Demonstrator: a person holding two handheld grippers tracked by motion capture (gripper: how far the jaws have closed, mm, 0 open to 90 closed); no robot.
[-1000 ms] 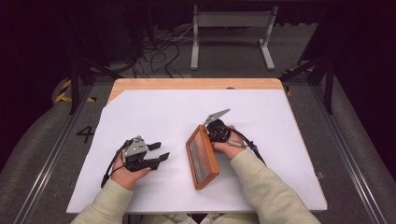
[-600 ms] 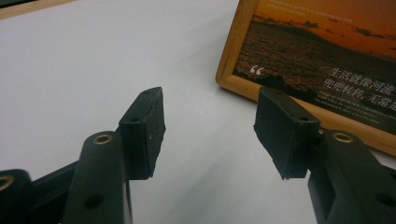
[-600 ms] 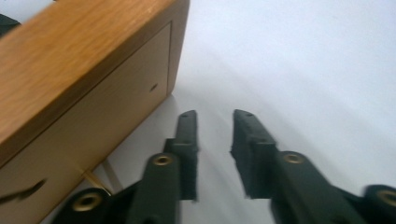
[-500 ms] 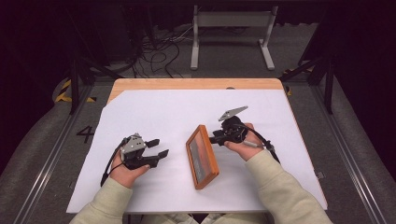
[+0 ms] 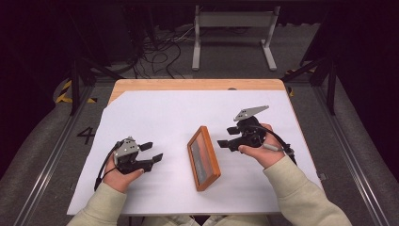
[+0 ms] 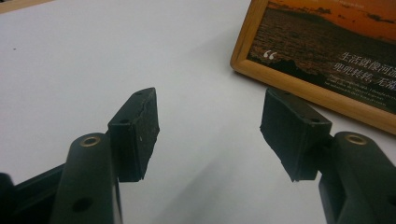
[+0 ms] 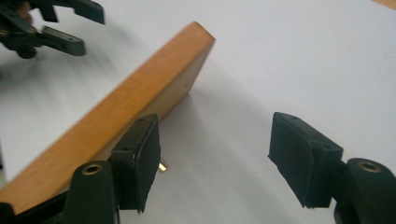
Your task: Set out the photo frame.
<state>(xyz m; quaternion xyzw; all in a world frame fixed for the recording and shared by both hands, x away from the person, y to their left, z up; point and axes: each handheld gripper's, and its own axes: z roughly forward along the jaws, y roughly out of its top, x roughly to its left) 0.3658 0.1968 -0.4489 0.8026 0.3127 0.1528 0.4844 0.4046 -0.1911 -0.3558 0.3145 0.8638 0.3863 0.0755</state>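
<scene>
While both grippers sit apart from it, the wooden picture frame [image 5: 203, 157] lies face up on the white sheet [image 5: 179, 117] near the centre of the high view, its long axis running from the upper left toward the lower right, slightly off the vertical. The left gripper [image 5: 154, 152] rests at the lower left, jaws parted and gripping nothing, well apart from the frame. The right gripper [image 5: 226, 137] sits just right of the frame's upper end, jaws spread and empty. In the left gripper view the frame [image 6: 322, 56] is cut off by the upper right edge; a sunset print with white script shows, too small to read. In the right gripper view its wooden side [image 7: 116, 112] runs diagonally, partly behind the left jaw.
</scene>
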